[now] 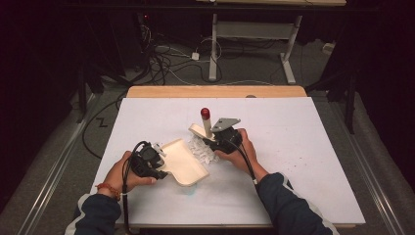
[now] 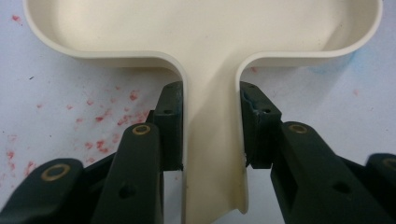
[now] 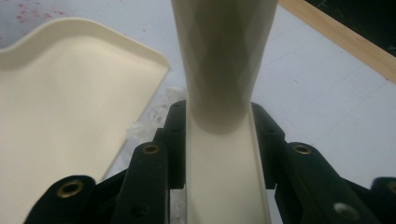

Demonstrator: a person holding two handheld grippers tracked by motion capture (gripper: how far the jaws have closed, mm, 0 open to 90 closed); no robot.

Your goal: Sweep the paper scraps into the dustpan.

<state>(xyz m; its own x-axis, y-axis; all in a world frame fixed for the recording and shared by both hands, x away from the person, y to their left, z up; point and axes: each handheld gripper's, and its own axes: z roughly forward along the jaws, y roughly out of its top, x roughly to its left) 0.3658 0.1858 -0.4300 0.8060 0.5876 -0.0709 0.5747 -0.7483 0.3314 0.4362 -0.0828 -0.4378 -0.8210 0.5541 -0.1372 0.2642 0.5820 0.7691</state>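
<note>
A cream dustpan [image 1: 185,161] lies tilted on the white table, left of centre. My left gripper [image 1: 157,160] is shut on its handle [image 2: 212,140], and the pan's tray [image 2: 201,28] spreads beyond the jaws. A cream brush with a red-tipped handle [image 1: 205,120] stands upright just right of the pan. My right gripper [image 1: 219,139] is shut on it, and the handle [image 3: 219,70] rises between the jaws. A small heap of white scraps [image 1: 200,149] sits between the pan's mouth and the brush. The pan's edge [image 3: 60,93] shows left of the brush, with scraps [image 3: 149,116] beside it.
The white table cover [image 1: 303,147] has a wooden strip [image 1: 215,91] along its far edge. Red specks [image 2: 107,121] dot the cover near the dustpan handle. Cables and a desk frame [image 1: 254,49] stand on the floor beyond the table.
</note>
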